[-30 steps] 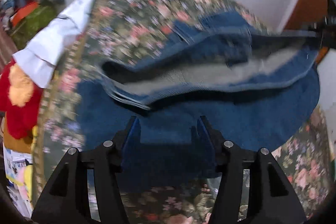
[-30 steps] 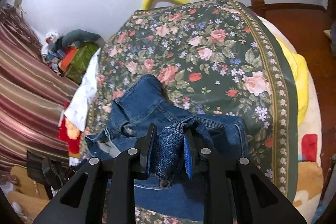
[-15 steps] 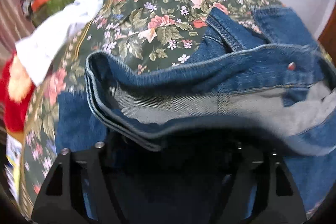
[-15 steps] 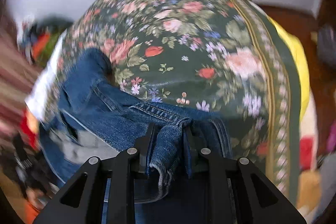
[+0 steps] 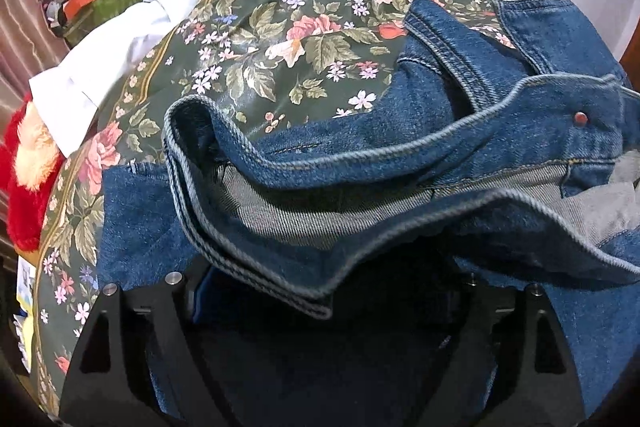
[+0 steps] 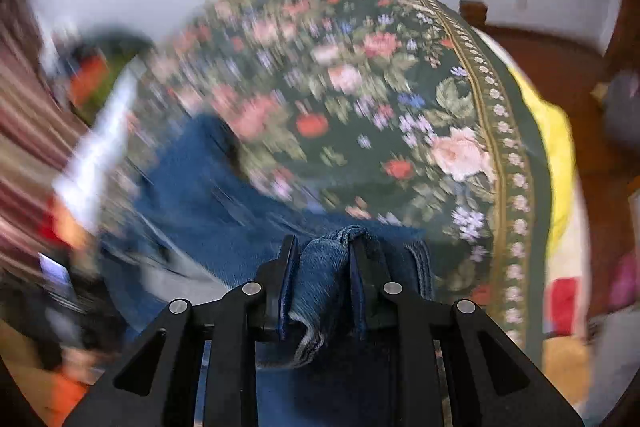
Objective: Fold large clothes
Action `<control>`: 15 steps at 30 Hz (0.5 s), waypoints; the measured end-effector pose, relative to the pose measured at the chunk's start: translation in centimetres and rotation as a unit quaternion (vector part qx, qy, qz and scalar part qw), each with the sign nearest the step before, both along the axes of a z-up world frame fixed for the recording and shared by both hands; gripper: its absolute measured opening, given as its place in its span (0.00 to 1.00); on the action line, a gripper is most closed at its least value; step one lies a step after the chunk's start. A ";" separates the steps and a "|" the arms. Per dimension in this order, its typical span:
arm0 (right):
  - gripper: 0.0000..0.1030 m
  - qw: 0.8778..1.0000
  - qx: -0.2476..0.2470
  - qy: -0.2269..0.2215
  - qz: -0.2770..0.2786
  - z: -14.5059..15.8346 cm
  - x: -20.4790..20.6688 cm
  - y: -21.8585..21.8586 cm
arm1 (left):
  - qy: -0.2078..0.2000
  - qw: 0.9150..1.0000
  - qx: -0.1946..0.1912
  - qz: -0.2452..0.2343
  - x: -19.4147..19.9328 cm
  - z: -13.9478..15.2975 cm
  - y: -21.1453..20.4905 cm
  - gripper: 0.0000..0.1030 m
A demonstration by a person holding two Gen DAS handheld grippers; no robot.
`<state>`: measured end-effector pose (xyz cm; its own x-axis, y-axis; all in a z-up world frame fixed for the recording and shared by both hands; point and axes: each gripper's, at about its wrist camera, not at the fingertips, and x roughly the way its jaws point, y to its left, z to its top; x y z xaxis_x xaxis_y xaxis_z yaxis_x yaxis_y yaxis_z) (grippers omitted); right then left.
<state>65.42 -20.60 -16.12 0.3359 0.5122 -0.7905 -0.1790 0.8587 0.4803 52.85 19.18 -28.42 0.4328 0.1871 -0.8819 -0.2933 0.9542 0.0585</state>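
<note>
Covering the near half of the floral bed (image 5: 280, 27), the jeans (image 5: 400, 155) now lie down with the waistband slumped. The left gripper (image 5: 320, 291) is opening its jaws, letting go, while the right gripper (image 6: 322, 279) clamps a denim fold, so this fold looks placed.

No words, brand marks, numbers or signs can be read in either view. The blue denim jeans (image 5: 400, 155) show only plain stitching and a small red rivet (image 5: 580, 117) without legible marking; the right wrist view is too blurred for any lettering.
</note>
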 end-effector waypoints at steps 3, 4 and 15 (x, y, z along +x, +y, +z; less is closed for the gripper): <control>0.19 0.991 -0.040 -0.068 -0.105 4.3 0.9 -4.1 | 0.003 1.000 0.009 0.000 0.0 -0.2 -0.1 0.83; 0.19 0.986 -0.051 -0.085 -0.132 5.5 0.9 -5.6 | 0.003 1.000 0.010 0.001 0.0 -0.2 -0.2 0.83; 0.19 0.988 -0.132 -0.075 -0.001 4.1 -5.1 -4.8 | 0.009 1.000 0.015 0.002 -0.4 0.6 -0.2 0.83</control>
<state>60.32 -25.39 -12.00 0.4612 0.2939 -0.8372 -0.2291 0.9510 0.2076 52.47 18.95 -27.81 0.4166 0.2145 -0.8834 -0.2961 0.9508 0.0912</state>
